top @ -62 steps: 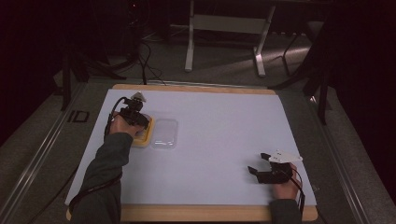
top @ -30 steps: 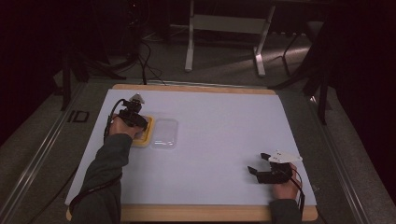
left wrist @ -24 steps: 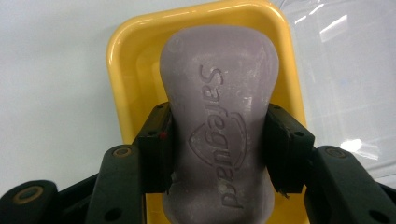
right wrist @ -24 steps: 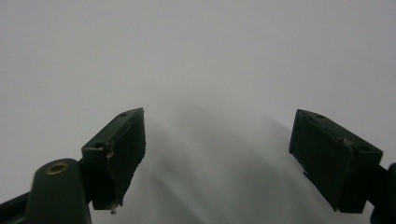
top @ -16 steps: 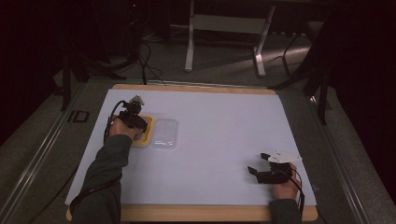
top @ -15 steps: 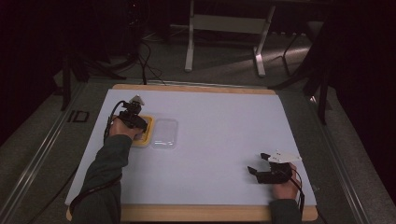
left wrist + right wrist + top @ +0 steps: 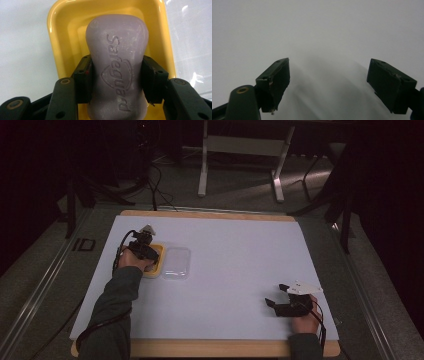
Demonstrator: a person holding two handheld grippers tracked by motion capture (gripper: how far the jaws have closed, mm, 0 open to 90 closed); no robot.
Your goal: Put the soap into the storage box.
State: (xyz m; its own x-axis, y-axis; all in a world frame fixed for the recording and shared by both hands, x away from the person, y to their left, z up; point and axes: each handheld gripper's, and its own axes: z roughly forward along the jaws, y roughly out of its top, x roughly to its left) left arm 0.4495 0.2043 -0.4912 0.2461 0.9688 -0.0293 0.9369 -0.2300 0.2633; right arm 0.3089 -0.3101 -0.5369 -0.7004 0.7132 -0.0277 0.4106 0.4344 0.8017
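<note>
A pale purple soap bar [image 7: 117,67] stamped "Safeguard" lies in a yellow soap dish [image 7: 62,30]. My left gripper [image 7: 116,80] is shut on the soap bar, one black pad pressed against each long side. In the high view the left gripper [image 7: 142,247] sits over the yellow dish [image 7: 156,262] at the table's left. A clear plastic lid [image 7: 176,263] lies flat just right of the dish. My right gripper [image 7: 328,82] is open above bare white surface, its jaws wide apart with nothing between them. From above, the right gripper [image 7: 277,302] rests near the front right.
The white table top [image 7: 240,255] has a wooden rim. Beyond the far edge stand a metal frame leg [image 7: 202,160] and loose cables [image 7: 155,175] on a dark floor.
</note>
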